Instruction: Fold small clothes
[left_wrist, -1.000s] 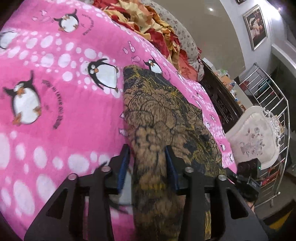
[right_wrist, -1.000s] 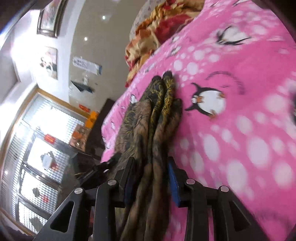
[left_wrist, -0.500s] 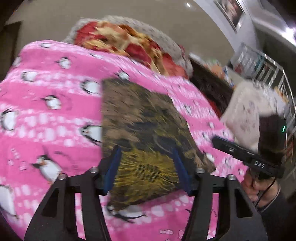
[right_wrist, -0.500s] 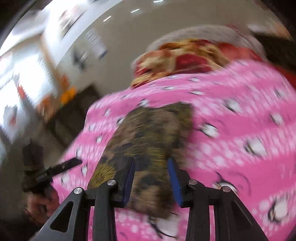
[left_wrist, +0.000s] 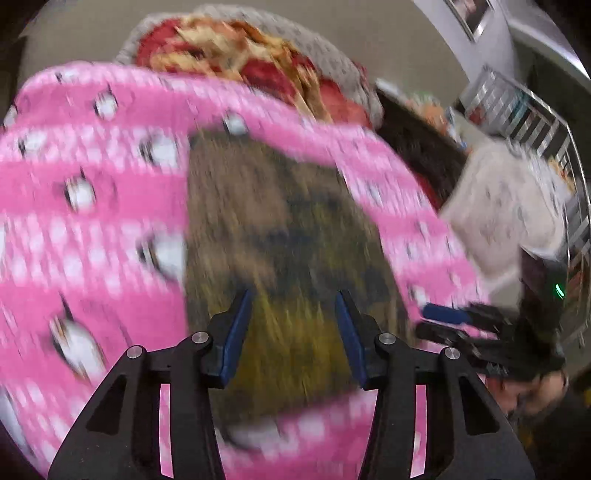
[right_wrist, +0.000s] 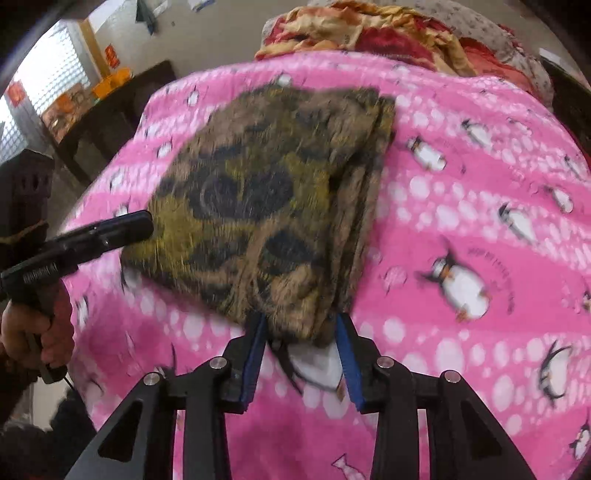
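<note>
A folded brown, yellow and black patterned garment (right_wrist: 273, 199) lies flat on the pink penguin blanket (right_wrist: 461, 221). It also shows, blurred, in the left wrist view (left_wrist: 280, 236). My left gripper (left_wrist: 293, 314) is open and empty, raised above the garment's near end. My right gripper (right_wrist: 301, 328) is open and empty, with the garment's near corner just ahead of its fingertips. The left gripper shows in the right wrist view (right_wrist: 140, 225) at the garment's left edge. The right gripper shows in the left wrist view (left_wrist: 443, 317) at the garment's right side.
A red and yellow bedspread (right_wrist: 388, 33) is bunched at the far end of the bed. A dark wooden table (right_wrist: 110, 118) stands off the bed's left side. A pale cushioned chair (left_wrist: 502, 218) and a metal rack (left_wrist: 546, 125) stand off the right side.
Both grippers have let go of the garment and pulled up and back from it. The garment now lies folded flat on the blanket.
</note>
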